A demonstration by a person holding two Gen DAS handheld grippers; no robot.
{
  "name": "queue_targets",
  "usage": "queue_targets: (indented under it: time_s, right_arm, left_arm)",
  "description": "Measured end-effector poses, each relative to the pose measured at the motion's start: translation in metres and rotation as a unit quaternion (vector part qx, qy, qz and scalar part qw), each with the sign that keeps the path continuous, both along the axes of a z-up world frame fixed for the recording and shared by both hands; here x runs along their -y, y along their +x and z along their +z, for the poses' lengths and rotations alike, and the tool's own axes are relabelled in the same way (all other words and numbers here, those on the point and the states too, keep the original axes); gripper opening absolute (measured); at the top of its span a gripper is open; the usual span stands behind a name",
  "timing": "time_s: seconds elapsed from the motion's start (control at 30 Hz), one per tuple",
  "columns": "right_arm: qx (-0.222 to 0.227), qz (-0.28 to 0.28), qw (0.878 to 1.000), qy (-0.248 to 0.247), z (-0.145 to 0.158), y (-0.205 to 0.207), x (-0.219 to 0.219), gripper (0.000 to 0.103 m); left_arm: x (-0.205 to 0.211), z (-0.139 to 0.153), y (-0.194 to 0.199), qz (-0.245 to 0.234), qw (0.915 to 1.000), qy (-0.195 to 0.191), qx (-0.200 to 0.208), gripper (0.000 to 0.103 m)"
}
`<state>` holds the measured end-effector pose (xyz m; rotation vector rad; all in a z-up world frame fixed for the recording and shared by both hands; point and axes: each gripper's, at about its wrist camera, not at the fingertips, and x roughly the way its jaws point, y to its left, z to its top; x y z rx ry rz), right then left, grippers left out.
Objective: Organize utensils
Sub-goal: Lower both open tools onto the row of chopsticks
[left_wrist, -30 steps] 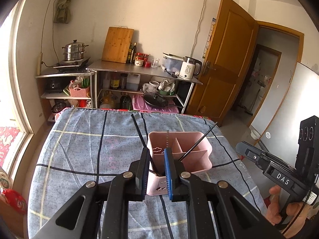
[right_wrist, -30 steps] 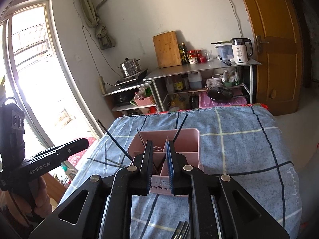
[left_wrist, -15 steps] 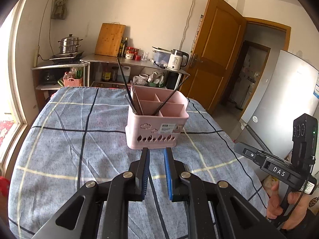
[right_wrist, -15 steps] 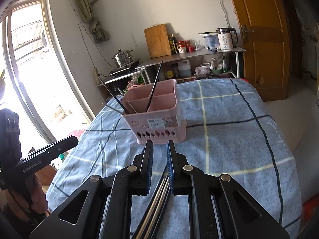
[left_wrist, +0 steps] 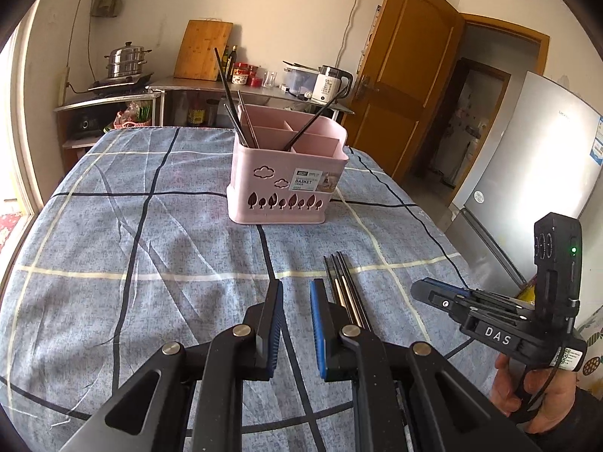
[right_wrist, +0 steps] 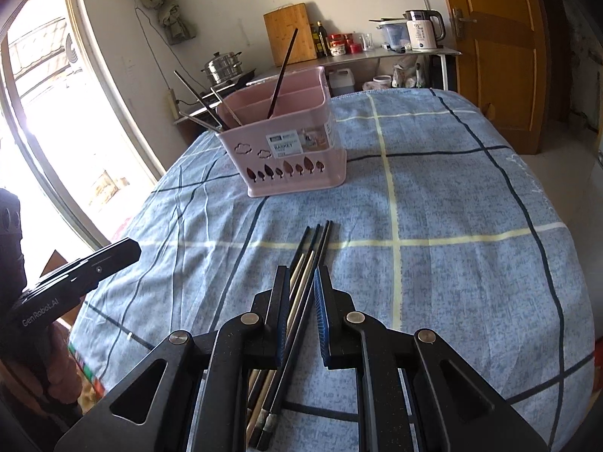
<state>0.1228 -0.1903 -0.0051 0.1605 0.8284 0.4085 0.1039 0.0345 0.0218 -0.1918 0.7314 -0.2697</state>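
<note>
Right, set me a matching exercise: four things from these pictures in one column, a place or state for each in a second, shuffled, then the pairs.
1. pink utensil basket
2. loose chopsticks
3. electric kettle
4. left tool

A. open, holding nothing
B. on the steel counter
C. lying flat on the cloth
D. standing on the cloth, chopsticks inside

Pairs: 1-D, 2-C, 3-B, 4-A

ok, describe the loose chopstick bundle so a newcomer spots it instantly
Start at the blue plaid cloth on the table, then the pink basket. Nearer the cameras than it, the chopsticks lie flat in a tight bundle, running under the right tool. Unlike those standing in the basket, they rest on the cloth.
</note>
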Motion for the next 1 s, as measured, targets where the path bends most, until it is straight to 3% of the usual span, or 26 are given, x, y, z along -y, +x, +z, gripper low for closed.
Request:
queue_targets:
  time_s: [0.4,0.73,1.0]
  right_arm:
    - [-0.071,0.005,0.997,-0.032,-0.052,0.019,-0.018,0.014]
    - [-0.077,-0.004,0.996,-0.04,-0.056,0.025,-0.016,0.014]
    - [-0.073,0.005,0.994,-0.08,-0.054,0.028,-0.025,0.01]
  left_arm:
    - [-0.002,-0.02,0.009,-0.002,0.9996,-0.005,-0.029,0.014]
    - [0.001,-0.031,0.02,-0.005,0.9988,-0.006,-0.049,0.014]
    - [0.026,-0.045,0.046,-0.033,0.9966,0.005,-0.075,0.014]
